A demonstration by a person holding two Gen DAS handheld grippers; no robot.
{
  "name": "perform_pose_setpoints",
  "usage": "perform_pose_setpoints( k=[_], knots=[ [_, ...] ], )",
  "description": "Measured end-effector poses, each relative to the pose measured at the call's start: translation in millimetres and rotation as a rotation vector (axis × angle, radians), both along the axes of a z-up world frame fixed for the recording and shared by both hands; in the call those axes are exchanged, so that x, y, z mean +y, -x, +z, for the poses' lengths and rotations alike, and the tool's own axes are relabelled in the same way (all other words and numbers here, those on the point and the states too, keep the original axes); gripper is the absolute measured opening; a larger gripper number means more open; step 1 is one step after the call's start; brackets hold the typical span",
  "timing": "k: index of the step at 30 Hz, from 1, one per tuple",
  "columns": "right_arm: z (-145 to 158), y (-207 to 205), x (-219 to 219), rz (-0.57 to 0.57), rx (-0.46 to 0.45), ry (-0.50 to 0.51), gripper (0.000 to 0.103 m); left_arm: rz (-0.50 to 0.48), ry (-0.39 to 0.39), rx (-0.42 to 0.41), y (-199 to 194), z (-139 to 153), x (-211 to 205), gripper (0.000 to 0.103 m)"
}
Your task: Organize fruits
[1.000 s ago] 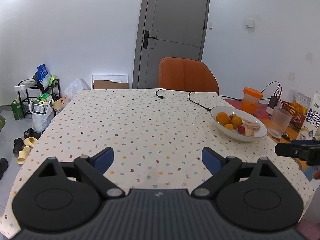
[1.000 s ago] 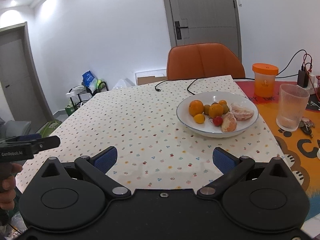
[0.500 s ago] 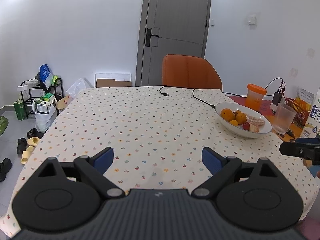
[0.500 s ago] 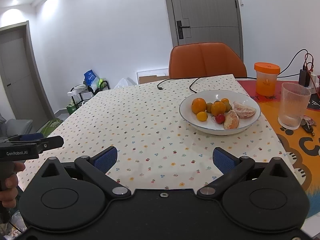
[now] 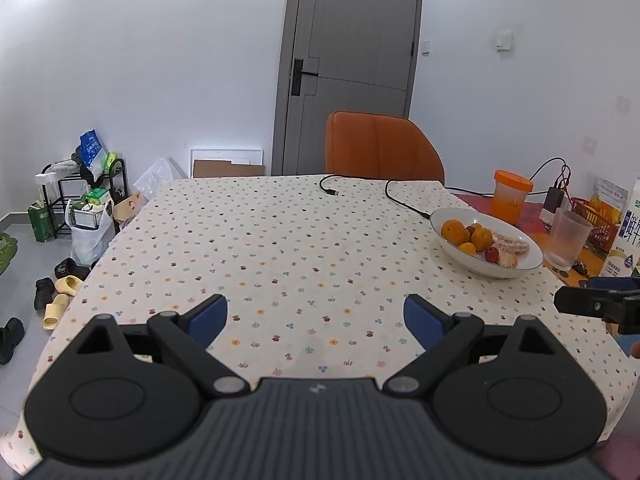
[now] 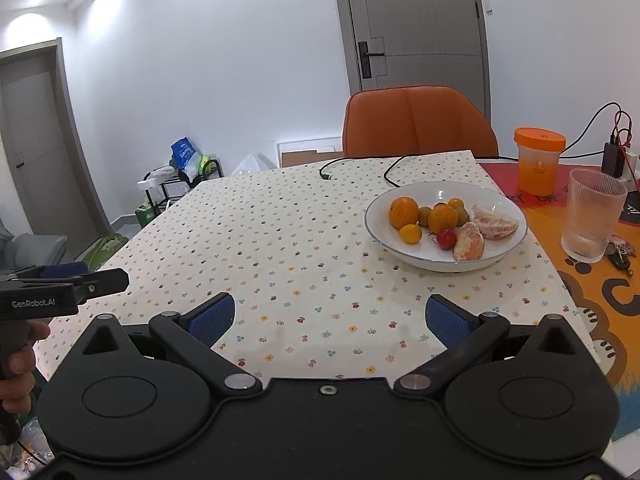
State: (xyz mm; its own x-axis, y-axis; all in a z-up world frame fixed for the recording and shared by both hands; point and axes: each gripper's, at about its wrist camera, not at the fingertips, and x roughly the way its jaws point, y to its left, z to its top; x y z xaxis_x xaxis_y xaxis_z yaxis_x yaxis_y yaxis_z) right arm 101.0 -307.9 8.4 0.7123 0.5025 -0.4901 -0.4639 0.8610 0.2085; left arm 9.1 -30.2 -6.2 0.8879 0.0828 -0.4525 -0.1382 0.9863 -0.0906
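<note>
A white bowl point(image 6: 384, 236) point(image 5: 516, 270) sits at the right of the dotted tablecloth point(image 6: 280, 248). It holds oranges point(image 6: 404, 212), small green and yellow fruits, a red fruit point(image 6: 446, 239) and peeled orange segments point(image 6: 494, 222). My right gripper point(image 6: 330, 320) is open and empty, above the table's near edge, short of the bowl. My left gripper point(image 5: 316, 316) is open and empty, above the near edge left of the bowl. Each gripper shows at the edge of the other's view.
A ribbed glass point(image 6: 592, 216), an orange-lidded jar point(image 6: 538, 162), keys and a charger stand right of the bowl on an orange mat. A black cable point(image 6: 360, 168) lies at the far edge. An orange chair point(image 6: 420, 124) stands behind the table. A milk carton point(image 5: 628, 232) is at the far right.
Both grippers have drawn back and risen slightly from the table; the bowl looks a little farther. Both stay open and empty.
</note>
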Motion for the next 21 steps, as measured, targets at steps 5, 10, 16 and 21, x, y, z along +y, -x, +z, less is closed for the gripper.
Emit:
perform_pose_setpoints(
  k=[5,10,16,21],
  knots=[
    [1.2,0.1,-0.3,0.001,-0.004,-0.002,0.103,0.002,0.0,0.001,0.0,0.8,0.0,0.094],
    [1.2,0.0,-1.5,-0.001,-0.004,-0.002,0.103,-0.012,0.015,-0.008,1.6,2.7,0.4,0.094],
    [0.6,-0.5,-4.5,-0.011,-0.002,-0.007,0.103,-0.015,0.015,0.002,1.7,3.2,-1.2,0.094],
    [0.3,-0.1,-5.4,-0.012,-0.003,-0.007,0.103,-0.013,0.017,0.012,1.1,3.1,-1.2,0.094]
  ],
)
